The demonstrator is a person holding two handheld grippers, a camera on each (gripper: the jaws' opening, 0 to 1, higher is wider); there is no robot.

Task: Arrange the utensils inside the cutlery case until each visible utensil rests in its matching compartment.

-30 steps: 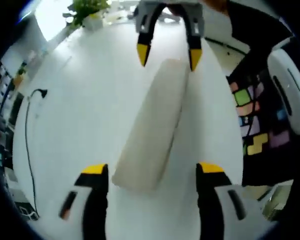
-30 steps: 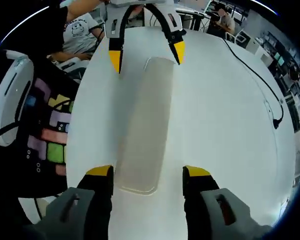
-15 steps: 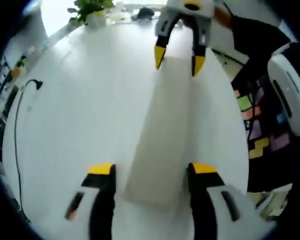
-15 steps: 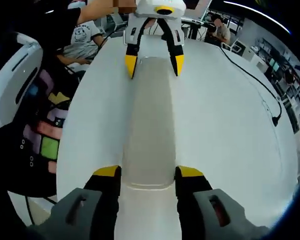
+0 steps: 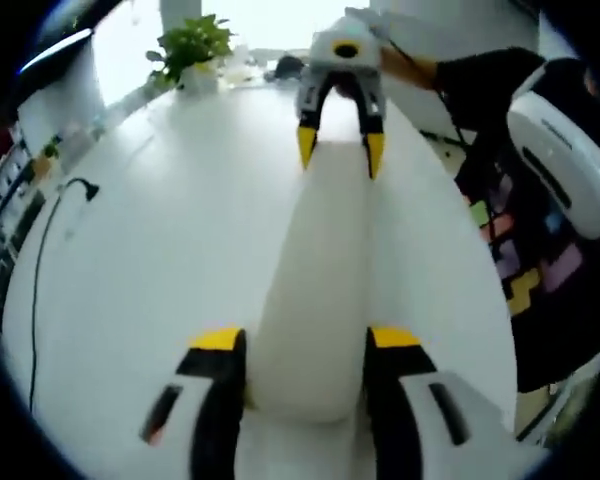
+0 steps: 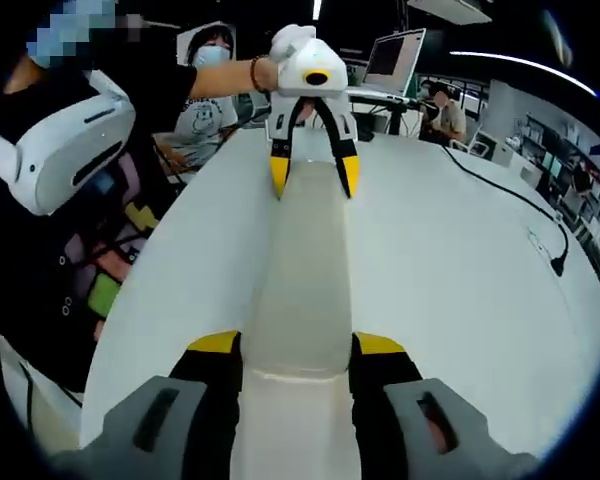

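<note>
A long, cream, closed cutlery case (image 5: 320, 270) lies lengthwise on the white table (image 5: 150, 220). My left gripper (image 5: 305, 340) holds its near end, with both yellow-tipped jaws pressed against the sides. At the far end my right gripper (image 5: 337, 150) clamps the case the same way. In the right gripper view the case (image 6: 302, 270) runs from my right gripper (image 6: 296, 343) up to my left gripper (image 6: 310, 172), which a person's hand holds. No utensils show; the case's inside is hidden.
A potted plant (image 5: 190, 45) stands at the table's far end. A black cable (image 5: 40, 250) trails along one side, and the cable (image 6: 510, 190) shows again. A person wearing a white headset (image 6: 60, 150) stands beside the table. A laptop (image 6: 395, 55) and a seated person (image 6: 215, 90) are beyond.
Both grippers moved in over the ends of the case and narrowed from wide open until their jaws touch its sides. The case now lines up straight between them.
</note>
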